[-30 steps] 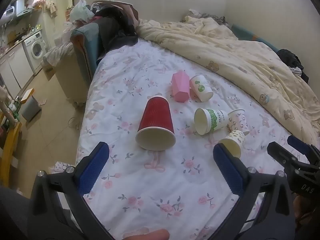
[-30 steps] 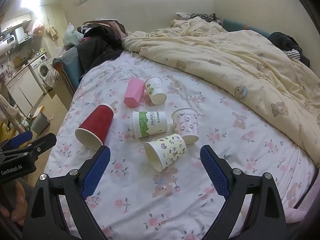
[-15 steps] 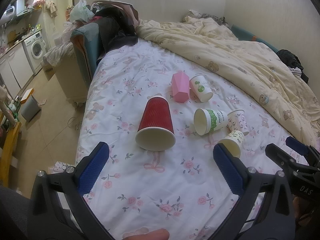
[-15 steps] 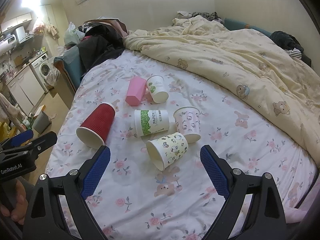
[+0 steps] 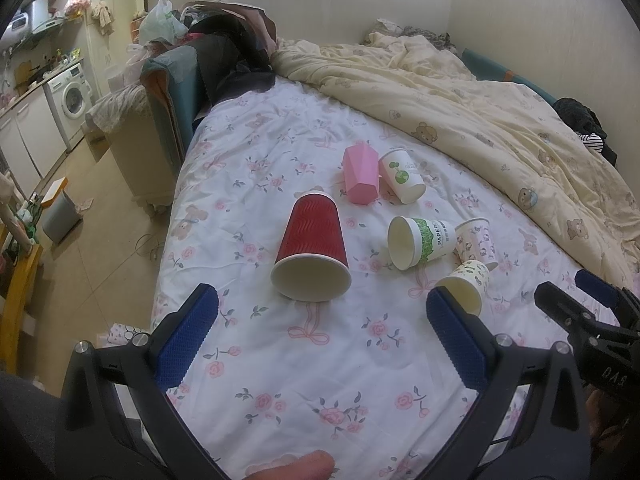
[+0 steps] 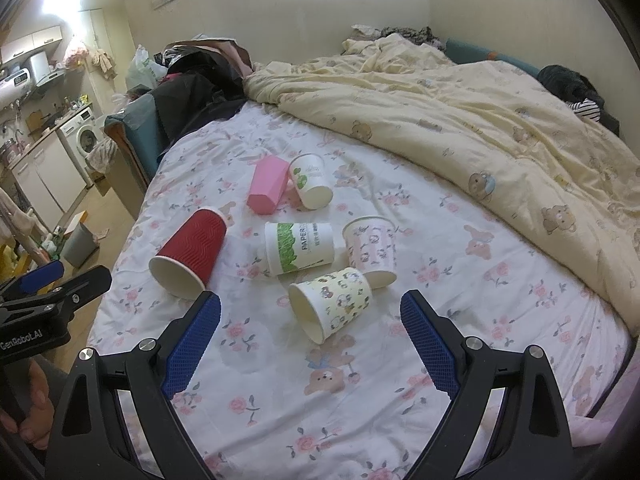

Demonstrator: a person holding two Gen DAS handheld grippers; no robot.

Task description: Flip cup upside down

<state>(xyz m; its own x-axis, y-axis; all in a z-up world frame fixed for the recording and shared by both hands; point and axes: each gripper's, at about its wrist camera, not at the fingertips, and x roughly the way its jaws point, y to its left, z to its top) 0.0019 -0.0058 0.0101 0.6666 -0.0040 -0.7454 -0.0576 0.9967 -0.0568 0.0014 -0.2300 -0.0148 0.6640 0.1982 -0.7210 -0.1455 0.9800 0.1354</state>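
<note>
Both claws crept slightly closer, jaws wide, empty: left claw faces red ribbed paper cup on floral bedsheet, lying mouth-first, long axis toward 12 o'clock.

Six cups and a pink box are being carried by the flowered bed sheet, with a yellow quilt being heaped alongside.

Blk grippers, blue pads (textured).
</note>
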